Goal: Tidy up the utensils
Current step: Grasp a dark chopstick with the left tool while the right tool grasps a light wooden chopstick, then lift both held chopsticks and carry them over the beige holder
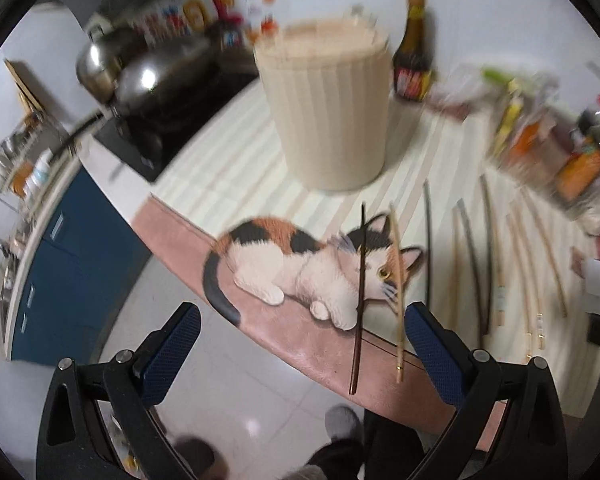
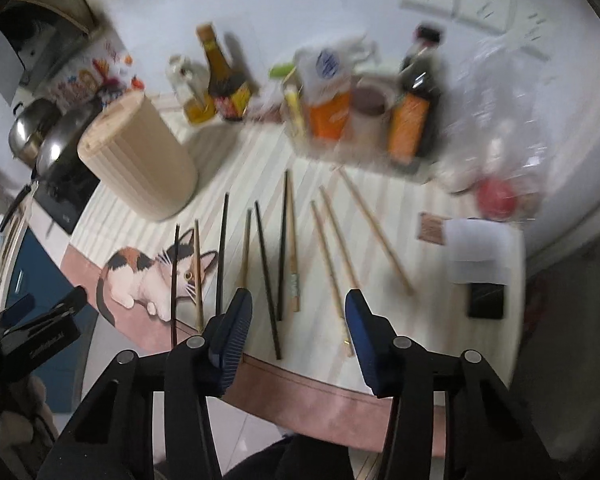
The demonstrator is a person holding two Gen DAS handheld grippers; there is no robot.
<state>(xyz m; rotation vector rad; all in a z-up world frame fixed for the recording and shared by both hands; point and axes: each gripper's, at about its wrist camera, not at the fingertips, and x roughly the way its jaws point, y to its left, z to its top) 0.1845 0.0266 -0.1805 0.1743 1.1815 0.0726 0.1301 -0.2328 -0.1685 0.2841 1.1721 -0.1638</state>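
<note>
Right wrist: bottle labels (image 2: 408, 128) too blurred to read.

Soft, even indoor light fills both fisheye views, glare spots shine on the steel pots (image 1: 139, 76) at far left, motion blur smears the far bottles (image 2: 414, 116), and edges bend and darken.

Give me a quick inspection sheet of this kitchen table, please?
Surface: striped mat with a calico cat picture.
Job's things: dark and pale wooden chopsticks lying loose; ribbed beige cylindrical holder standing behind.
Clutter: brown sauce bottle, orange-labelled packets, small black box.
Grippers: left gripper open, empty; right gripper open, empty, above chopsticks.
Cables: nothing seen.
Surroundings: steel pots, blue cabinet.
</note>
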